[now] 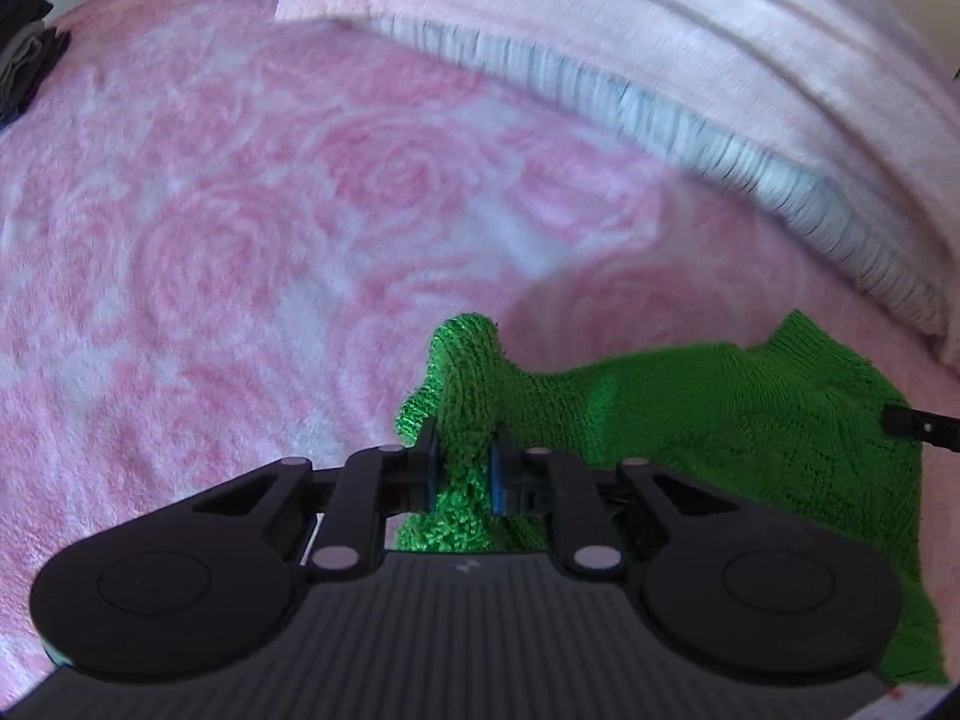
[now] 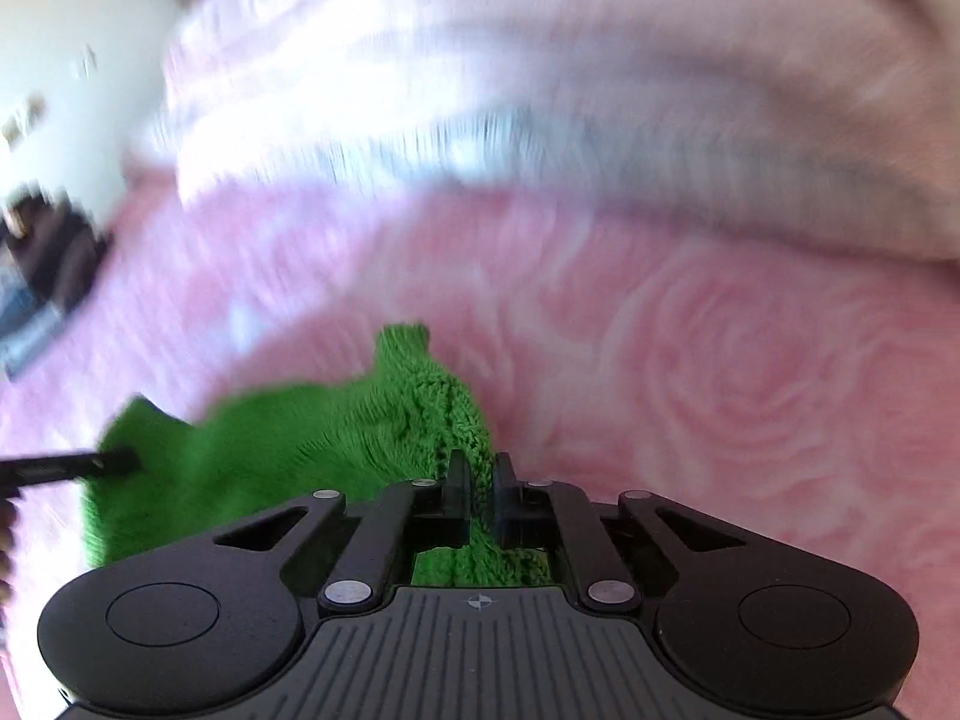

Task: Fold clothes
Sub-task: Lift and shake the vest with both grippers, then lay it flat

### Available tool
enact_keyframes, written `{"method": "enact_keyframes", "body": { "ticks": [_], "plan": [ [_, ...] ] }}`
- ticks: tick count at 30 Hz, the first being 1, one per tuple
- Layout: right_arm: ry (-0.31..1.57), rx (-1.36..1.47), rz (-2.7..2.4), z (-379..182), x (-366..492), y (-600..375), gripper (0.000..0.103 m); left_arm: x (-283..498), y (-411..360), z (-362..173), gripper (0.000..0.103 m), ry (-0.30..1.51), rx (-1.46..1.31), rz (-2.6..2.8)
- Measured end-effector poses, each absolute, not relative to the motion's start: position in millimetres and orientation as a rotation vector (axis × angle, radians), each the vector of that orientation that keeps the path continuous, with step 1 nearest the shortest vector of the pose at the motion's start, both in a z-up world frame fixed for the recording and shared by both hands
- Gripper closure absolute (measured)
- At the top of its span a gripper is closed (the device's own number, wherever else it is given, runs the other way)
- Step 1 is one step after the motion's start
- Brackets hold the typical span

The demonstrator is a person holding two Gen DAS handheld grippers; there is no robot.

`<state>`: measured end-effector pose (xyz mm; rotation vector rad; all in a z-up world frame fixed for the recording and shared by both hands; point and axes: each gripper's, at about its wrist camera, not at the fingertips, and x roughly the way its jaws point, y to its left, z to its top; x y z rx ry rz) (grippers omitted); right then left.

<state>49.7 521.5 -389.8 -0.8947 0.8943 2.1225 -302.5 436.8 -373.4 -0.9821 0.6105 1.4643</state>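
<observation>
Left wrist view looks along the left claw (image 1: 463, 468), whose blue-padded fingers (image 1: 431, 474) stand narrow and pinch a bunched corner of a green knitted garment (image 1: 720, 420); a tuft of the knit rises above the fingertips and more of it hangs below, between the finger arms. From this pinch the garment stretches to the right across the frame, its long axis running side to side between the two claws, and a further flap of it drops toward the lower right edge. At the far right of this view a black fingertip of the right claw (image 1: 918, 425) touches the green knit. Right wrist view is blurred toward the top and left, but it shows the right claw (image 2: 478, 489) closed to a narrow gap on another gathered edge of the green knitted garment (image 2: 288, 444), with the cloth spreading away to the left, where the dark tip of the left claw (image 2: 78, 463) meets it. The garment is held over a bed covered by a pink blanket with a rose pattern (image 1: 240, 228); how far above it cannot be told. Pale pink folded bedding (image 1: 660, 18) is heaped beyond, and a stack of dark clothes (image 1: 24, 48) sits at the far left edge.
</observation>
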Motion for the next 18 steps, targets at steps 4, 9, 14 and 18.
{"method": "enact_keyframes", "body": {
  "ticks": [4, 9, 14, 18],
  "plan": [
    [0.839, -0.679, 2.093, -320, 106, 497, 0.101, -286, 426, -318, 0.092, 0.506, -0.901, 1.409],
    [0.738, -0.391, 2.042, -222, 174, 478, 0.101, -245, 418, -226, 0.093, 0.367, -0.747, 1.301],
    [0.571, -0.133, 2.039, -122, 227, 446, 0.101, -203, 400, -113, 0.093, 0.185, -0.548, 1.203],
    [0.465, 0.016, 2.034, -57, 270, 402, 0.101, -183, 361, -38, 0.093, 0.074, -0.417, 1.135]
  ]
}}
